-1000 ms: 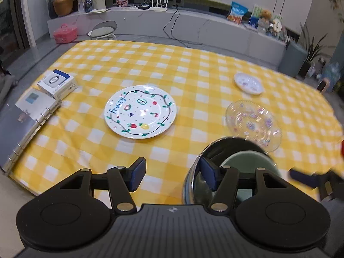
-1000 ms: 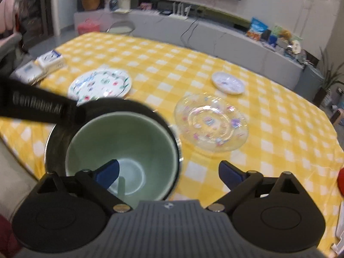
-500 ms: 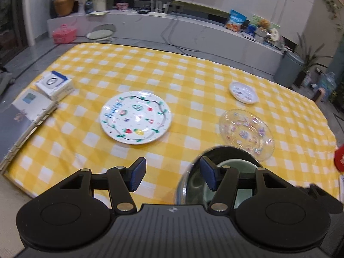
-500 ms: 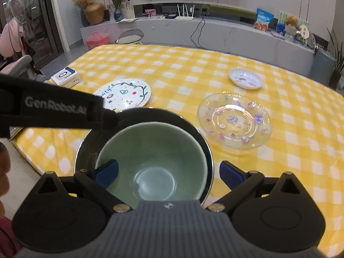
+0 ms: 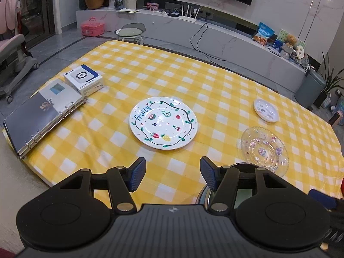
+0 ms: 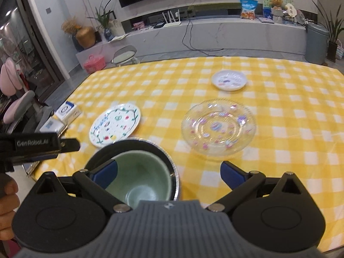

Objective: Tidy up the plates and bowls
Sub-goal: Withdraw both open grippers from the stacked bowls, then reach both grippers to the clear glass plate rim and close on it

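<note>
Since the green bowl is already nested in the steel bowl at the near table edge, both the left gripper and right gripper are kept released and empty. Only from the right wrist is this nesting clearly shown; the binder is seen from the left.

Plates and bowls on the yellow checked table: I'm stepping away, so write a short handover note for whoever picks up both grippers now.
Left gripper: open, empty, above the near table edge.
Right gripper: open, empty, over the nested bowls.
Done: green ceramic bowl sits inside the dark steel bowl at the near edge.
Left: the white "Fruity" plate at centre, the clear glass plate with coloured dots to its right, and the small white saucer further back all lie apart, unstacked.
Beside the job: ring binder and white box, far left.
</note>
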A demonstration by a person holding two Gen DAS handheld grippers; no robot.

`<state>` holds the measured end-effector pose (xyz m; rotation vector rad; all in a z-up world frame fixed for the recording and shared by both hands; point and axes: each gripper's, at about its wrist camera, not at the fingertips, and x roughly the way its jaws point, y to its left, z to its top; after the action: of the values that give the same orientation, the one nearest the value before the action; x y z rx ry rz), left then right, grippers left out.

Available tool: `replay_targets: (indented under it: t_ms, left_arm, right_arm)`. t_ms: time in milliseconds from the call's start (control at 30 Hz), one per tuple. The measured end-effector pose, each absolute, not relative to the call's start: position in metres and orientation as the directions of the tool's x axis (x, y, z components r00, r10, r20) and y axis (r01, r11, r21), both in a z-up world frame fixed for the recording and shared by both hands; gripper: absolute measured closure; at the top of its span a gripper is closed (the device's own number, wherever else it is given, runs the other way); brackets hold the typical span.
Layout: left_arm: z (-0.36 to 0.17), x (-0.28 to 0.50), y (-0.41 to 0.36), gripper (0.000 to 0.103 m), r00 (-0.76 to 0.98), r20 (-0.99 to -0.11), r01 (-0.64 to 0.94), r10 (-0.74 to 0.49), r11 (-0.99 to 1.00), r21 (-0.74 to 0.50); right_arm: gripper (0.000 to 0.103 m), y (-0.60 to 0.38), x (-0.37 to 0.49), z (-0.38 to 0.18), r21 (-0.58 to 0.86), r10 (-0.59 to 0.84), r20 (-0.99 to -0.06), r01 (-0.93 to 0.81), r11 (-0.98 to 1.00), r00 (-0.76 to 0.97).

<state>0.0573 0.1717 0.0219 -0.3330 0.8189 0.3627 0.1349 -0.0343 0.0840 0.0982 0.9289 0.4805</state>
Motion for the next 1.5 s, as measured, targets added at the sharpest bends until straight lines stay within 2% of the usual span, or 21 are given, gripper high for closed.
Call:
replay_targets:
  t_ms: [200, 300, 367, 467, 533, 600, 667, 733, 800, 933, 1067, 1133, 1200, 1333, 1400, 1500]
  left_arm:
    - [0.027, 0.053, 0.177, 0.034, 0.635, -0.761, -0.433, 0.132, 0.877, -0.209]
    - [0.027, 0.056, 0.179, 0.034, 0.643, -0.763, -0.413, 0.067, 0.87, -0.272]
    - [0.028, 0.06, 0.181, 0.034, 0.646, -0.763, -0.397, -0.006, 0.852, -0.342]
    - [0.025, 0.082, 0.178, 0.034, 0.573, -0.798, -0.321, -0.187, 0.844, -0.429]
    - [0.024, 0.098, 0.168, 0.034, 0.535, -0.82, -0.273, -0.202, 0.878, -0.394]
    - [0.024, 0.115, 0.156, 0.034, 0.512, -0.849, -0.251, -0.127, 0.924, -0.29]
    - [0.02, 0.136, 0.148, 0.035, 0.474, -0.879, -0.246, -0.048, 0.952, -0.184]
    - [0.013, 0.159, 0.143, 0.035, 0.409, -0.912, -0.191, -0.047, 0.972, -0.135]
    - [0.008, 0.18, 0.143, 0.037, 0.381, -0.92, -0.156, -0.089, 0.975, -0.158]
    - [-0.004, 0.215, 0.143, 0.037, 0.364, -0.909, -0.119, -0.2, 0.959, -0.259]
    - [-0.03, 0.245, 0.134, 0.038, 0.298, -0.928, -0.085, -0.225, 0.962, -0.261]
    - [-0.042, 0.254, 0.128, 0.039, 0.272, -0.94, -0.078, -0.206, 0.969, -0.235]
    - [-0.053, 0.261, 0.122, 0.042, 0.247, -0.954, -0.079, -0.173, 0.977, -0.198]
    - [-0.07, 0.27, 0.122, 0.044, 0.243, -0.951, -0.072, -0.189, 0.975, -0.212]
    - [-0.079, 0.276, 0.127, 0.058, 0.228, -0.951, -0.092, -0.209, 0.968, -0.235]
    - [-0.086, 0.283, 0.137, 0.069, 0.225, -0.936, -0.117, -0.271, 0.946, -0.303]
  right_arm:
    - [0.003, -0.067, 0.159, 0.09, 0.344, 0.428, -0.791, -0.26, 0.902, 0.438]
    - [0.003, -0.087, 0.159, 0.092, 0.4, 0.472, -0.756, -0.25, 0.882, 0.454]
    - [0.003, -0.099, 0.161, 0.085, 0.438, 0.488, -0.747, -0.219, 0.872, 0.451]
    - [0.003, -0.116, 0.168, 0.066, 0.498, 0.527, -0.743, -0.186, 0.847, 0.412]
    - [0.004, -0.131, 0.174, 0.049, 0.587, 0.586, -0.715, -0.128, 0.799, 0.381]
    - [0.005, -0.146, 0.18, 0.035, 0.662, 0.633, -0.681, -0.06, 0.747, 0.37]
    - [0.006, -0.157, 0.185, 0.024, 0.696, 0.645, -0.659, -0.011, 0.718, 0.386]
    - [0.011, -0.164, 0.189, 0.013, 0.7, 0.637, -0.666, 0.03, 0.714, 0.388]
    - [0.019, -0.168, 0.191, 0.005, 0.696, 0.631, -0.675, 0.048, 0.716, 0.383]
    - [0.025, -0.183, 0.197, -0.007, 0.719, 0.641, -0.656, 0.071, 0.691, 0.4]
    - [0.034, -0.202, 0.21, -0.032, 0.755, 0.665, -0.638, 0.148, 0.639, 0.388]
    - [0.035, -0.209, 0.218, -0.042, 0.752, 0.657, -0.646, 0.175, 0.635, 0.389]
    - [0.042, -0.211, 0.223, -0.043, 0.749, 0.649, -0.646, 0.168, 0.641, 0.402]
    - [0.042, -0.206, 0.244, -0.045, 0.743, 0.65, -0.644, 0.125, 0.658, 0.403]
    - [0.042, -0.201, 0.259, -0.05, 0.761, 0.677, -0.627, 0.117, 0.638, 0.386]
    - [0.044, -0.192, 0.277, -0.055, 0.777, 0.71, -0.606, 0.076, 0.625, 0.358]
